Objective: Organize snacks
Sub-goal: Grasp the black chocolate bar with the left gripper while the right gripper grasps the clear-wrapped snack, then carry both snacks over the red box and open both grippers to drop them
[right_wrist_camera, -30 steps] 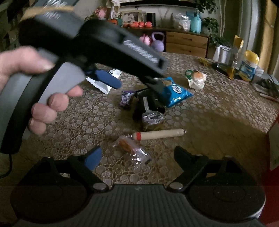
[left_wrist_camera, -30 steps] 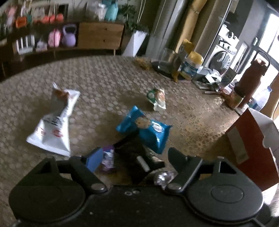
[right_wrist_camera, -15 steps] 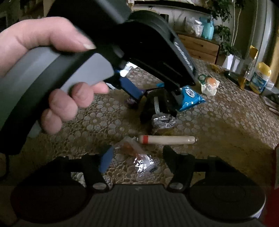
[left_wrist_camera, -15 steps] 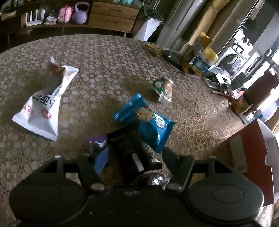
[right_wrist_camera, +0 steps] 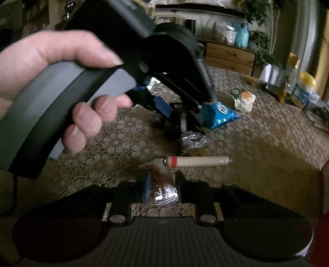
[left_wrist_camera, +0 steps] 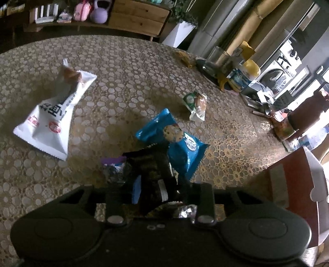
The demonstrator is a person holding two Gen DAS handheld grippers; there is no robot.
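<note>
left gripper (left_wrist_camera: pixel 158 190): jaws just closed, black packet (left_wrist_camera: pixel 151 174) now clamped | right gripper (right_wrist_camera: pixel 161 188): jaws just closed, clear wrapped snack (right_wrist_camera: pixel 163 188) now pinched, lower centre

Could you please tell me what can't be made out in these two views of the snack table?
- Left wrist view: the black packet's label is too dark to read.
- Left wrist view: the red box is cut off by the right edge.
- Right wrist view: the left gripper and hand hide the table behind them.

Wooden sideboard (left_wrist_camera: pixel 139 15) behind patterned table (left_wrist_camera: pixel 127 67)
</note>
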